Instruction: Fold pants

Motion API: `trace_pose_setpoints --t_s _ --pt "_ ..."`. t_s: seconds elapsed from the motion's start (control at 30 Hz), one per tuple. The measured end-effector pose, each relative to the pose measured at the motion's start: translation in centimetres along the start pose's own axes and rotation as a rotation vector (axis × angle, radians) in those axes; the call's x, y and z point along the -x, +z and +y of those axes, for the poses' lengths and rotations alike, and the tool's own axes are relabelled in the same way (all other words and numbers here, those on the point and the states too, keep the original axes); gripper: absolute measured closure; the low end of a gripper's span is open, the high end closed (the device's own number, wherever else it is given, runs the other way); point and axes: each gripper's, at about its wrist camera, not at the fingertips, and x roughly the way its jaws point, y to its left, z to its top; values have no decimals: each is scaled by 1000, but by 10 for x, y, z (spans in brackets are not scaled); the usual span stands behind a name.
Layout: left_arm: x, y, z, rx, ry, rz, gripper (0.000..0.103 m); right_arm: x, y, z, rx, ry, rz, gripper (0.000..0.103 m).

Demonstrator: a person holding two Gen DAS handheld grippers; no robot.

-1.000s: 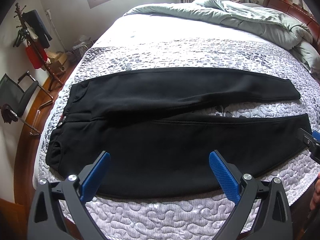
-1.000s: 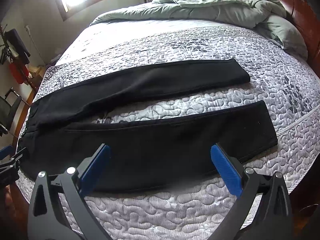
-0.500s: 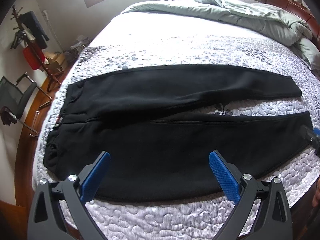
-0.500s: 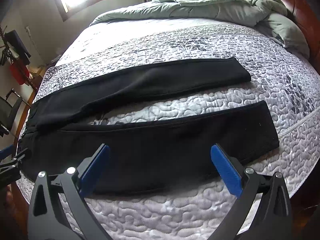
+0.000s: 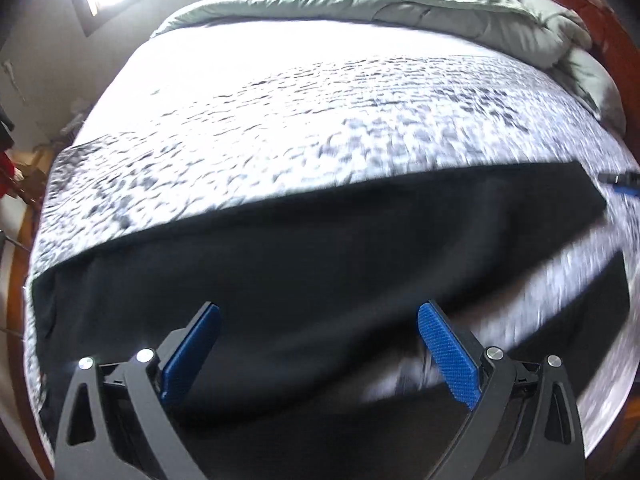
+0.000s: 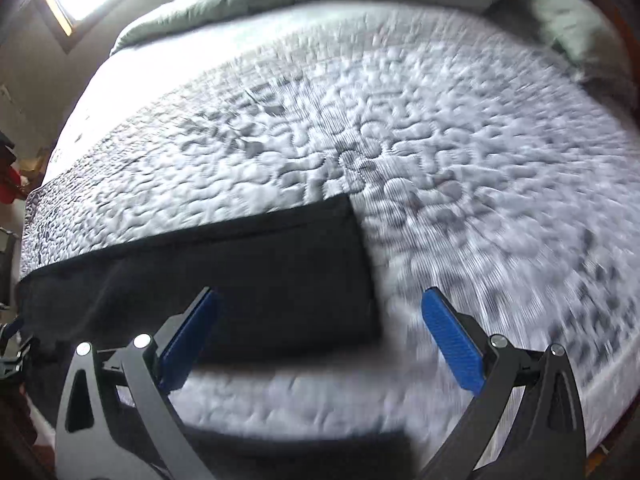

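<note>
Quilted bed [image 5: 280, 112], black pants [image 5: 320, 248] flat, green duvet [image 5: 400, 4] — apparently bunched

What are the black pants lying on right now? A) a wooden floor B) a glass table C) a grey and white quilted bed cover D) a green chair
C: the black fabric pants lie spread across the grey and white quilted bed cover, with both pairs of blue-padded tongs open above them.
</note>
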Motion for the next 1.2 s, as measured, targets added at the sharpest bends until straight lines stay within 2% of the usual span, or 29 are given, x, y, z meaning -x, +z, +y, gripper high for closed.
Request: trace_pose_setpoints --t_s 0.03,0.13,0.27,0.33,0.37,0.4,0.43,0.47,0.5,0.63,0.77,0.9,1.07,1.13,1.17,1.2 --pt "-8 10 -2 4 -25 3 4 -12 9 -6 -6 27 24 3" --pt "-29 37 -10 -11 -99 20 4 -41 25 -16 -2 30 73 3" --pt "-47 66 -31 -115 -147 19 4 -57 31 -15 56 47 105 3" --pt "-55 78 -38 -161 -187 23 4 -54 30 -9 108 93 93 27" --pt "-60 84 -41 -182 -210 26 4 -52 29 -6 131 98 89 45" --pt "-63 87 -43 -192 -228 27 4 -49 27 -2 162 112 89 57" --pt "-68 91 -43 -198 -243 33 4 -48 26 0 179 106 88 61" --pt "-75 97 -45 -204 -262 51 4 -45 26 2 200 95 83 75" --pt "-81 101 -46 -212 -284 69 4 -41 25 2 217 95 78 97" --pt "-98 112 -59 -289 -362 81 4 -9 29 -11 180 241 9 98" --pt "-111 115 -74 -378 -476 130 4 28 30 -20 198 323 -89 98" --pt "-116 118 -85 -420 -620 175 4 57 32 -16 246 352 -171 98" --pt "-125 122 -91 -422 -690 237 4 83 33 -1 308 385 -261 98" --pt "-124 120 -87 -424 -714 242 14 90 32 -2 308 396 -283 98" --pt "-122 119 -84 -426 -717 244 42 91 32 -2 305 397 -287 98" --pt "-120 117 -81 -430 -706 244 78 92 31 -4 301 396 -290 98"
